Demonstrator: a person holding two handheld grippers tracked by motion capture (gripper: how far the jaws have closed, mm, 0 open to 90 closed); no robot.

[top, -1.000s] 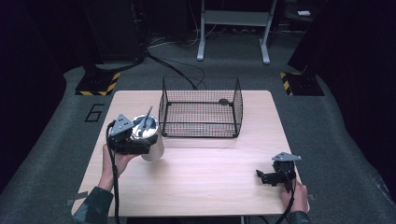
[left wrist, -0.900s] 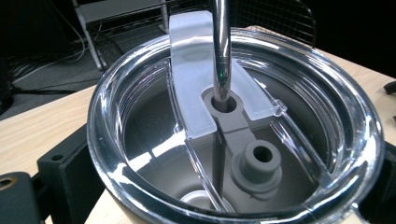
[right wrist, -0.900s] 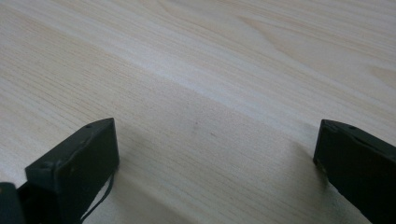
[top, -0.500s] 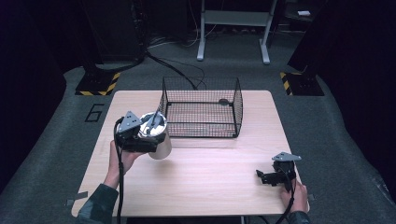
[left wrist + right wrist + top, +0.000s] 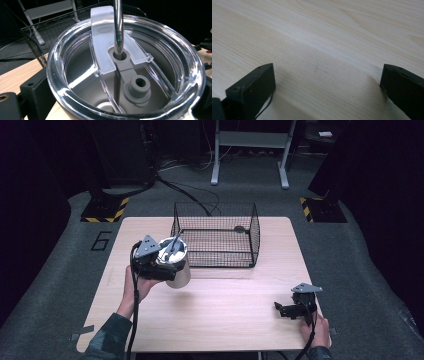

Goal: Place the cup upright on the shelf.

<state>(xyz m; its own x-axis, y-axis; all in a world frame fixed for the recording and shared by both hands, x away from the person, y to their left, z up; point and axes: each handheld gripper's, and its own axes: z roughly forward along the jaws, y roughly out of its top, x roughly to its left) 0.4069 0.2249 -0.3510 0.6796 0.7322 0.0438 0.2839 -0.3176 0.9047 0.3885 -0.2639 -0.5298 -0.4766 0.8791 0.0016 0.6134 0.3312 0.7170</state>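
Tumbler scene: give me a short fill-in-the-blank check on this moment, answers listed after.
1. The left gripper holds a steel tumbler with a clear ____.
2. A metal ____ pokes through the tumbler's top.
3. The right gripper has its jaws ____ over the bare table.
4. Behind the tumbler stands a black wire ____.

Answers: lid; straw; open; basket

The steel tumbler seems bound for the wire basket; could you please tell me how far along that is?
Done: the left gripper has the tumbler clamped, clear lid and metal straw in place, beside the wire basket. In hand: carrying it. Left, if the basket is the goal: lifting it over the rim and releasing. The right gripper rests open on the table.
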